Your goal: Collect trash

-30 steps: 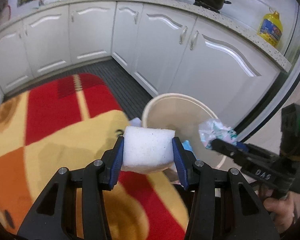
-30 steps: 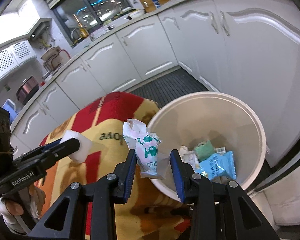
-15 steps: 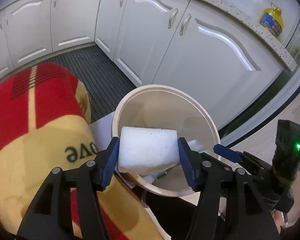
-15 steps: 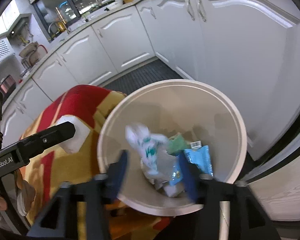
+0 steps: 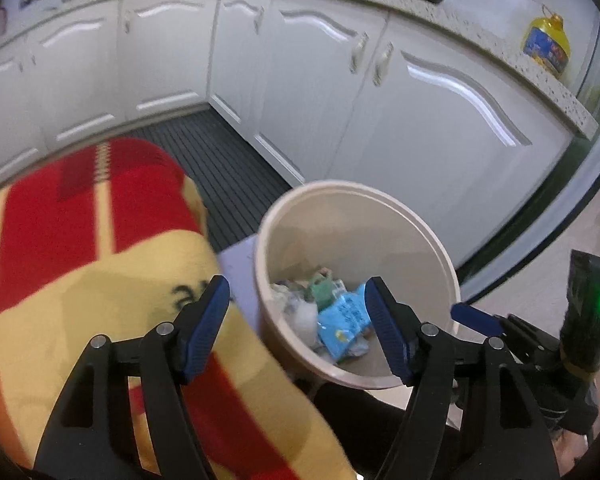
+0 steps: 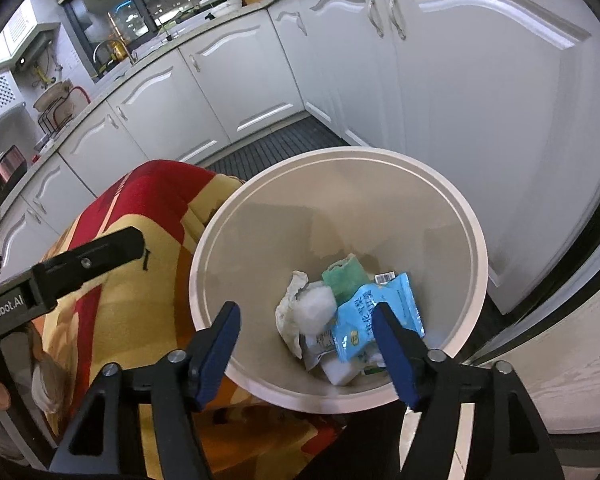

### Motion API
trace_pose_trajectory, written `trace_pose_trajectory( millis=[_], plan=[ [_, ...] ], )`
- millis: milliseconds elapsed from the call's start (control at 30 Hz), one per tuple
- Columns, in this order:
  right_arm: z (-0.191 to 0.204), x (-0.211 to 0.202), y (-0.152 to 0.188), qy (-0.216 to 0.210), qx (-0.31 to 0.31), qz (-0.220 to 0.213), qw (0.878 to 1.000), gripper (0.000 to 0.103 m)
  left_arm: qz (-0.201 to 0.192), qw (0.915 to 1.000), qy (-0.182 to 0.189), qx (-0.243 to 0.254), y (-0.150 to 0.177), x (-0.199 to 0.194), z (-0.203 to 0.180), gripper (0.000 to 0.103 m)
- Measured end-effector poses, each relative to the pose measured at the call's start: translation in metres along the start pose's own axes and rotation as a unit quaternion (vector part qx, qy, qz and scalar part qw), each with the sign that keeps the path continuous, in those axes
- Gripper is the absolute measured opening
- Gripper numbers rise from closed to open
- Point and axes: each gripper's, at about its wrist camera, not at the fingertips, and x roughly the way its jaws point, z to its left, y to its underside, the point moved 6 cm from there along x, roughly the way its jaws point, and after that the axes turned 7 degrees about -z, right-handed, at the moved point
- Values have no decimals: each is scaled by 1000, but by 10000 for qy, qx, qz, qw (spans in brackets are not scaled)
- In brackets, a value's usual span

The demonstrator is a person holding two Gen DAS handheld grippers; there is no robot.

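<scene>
The fingers [image 5: 204, 330] of the left gripper [image 5: 298, 328] are spread wide with nothing between them, their blue pads angled outward. One finger hangs over the red and yellow blanket [image 5: 80, 280], the other over the near rim of the cream bin [image 5: 440, 264]. The right gripper [image 6: 306, 346] is likewise wide apart and empty; its fingers [image 6: 216, 344] straddle the near edge of the bin [image 6: 476, 256], so the bin's contents show in the gap between them.

The trash lies at the bottom of the bin, below both grippers and touching neither. From the right wrist view, a white foam block [image 6: 314, 306] sits on a crumpled white wrapper [image 6: 290, 320], just left of a green packet [image 6: 344, 276]. A blue snack packet [image 6: 376, 312] lies beside them, partly behind the right-hand finger, with further white scraps underneath. From the left wrist view the same heap appears between the fingers, the blue packet [image 5: 342, 322] nearest the right-hand finger.

The bin stands against the blanket's edge, near white cabinets [image 6: 480, 92]. A yellow oil bottle [image 5: 546, 46] stands on the counter. The right gripper shows at the lower right of the left wrist view.
</scene>
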Motion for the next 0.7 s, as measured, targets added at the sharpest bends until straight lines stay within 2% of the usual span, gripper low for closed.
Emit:
trace_pose_trajectory(
  millis=[200, 333, 433, 567, 700],
  plan=[
    [12, -24, -5, 229, -141, -337, 9991, 71, -388, 9988, -300, -43, 0, -35, 9, 69],
    [22, -46, -12, 322, -209, -640, 9972, 77, -619, 9971, -432, 32, 1, -61, 8, 69],
    [33, -66, -18, 370, -295, -879, 9950, 80, -933, 9940, -564, 124, 0, -88, 8, 69],
    [49, -94, -23, 424, -428, -1183, 9912, 86, -1212, 9907, -581, 211, -1, -119, 6, 70],
    [64, -121, -25, 433, -487, -1509, 9864, 91, -1427, 9881, -558, 103, -1, -147, 9, 82]
  ],
)
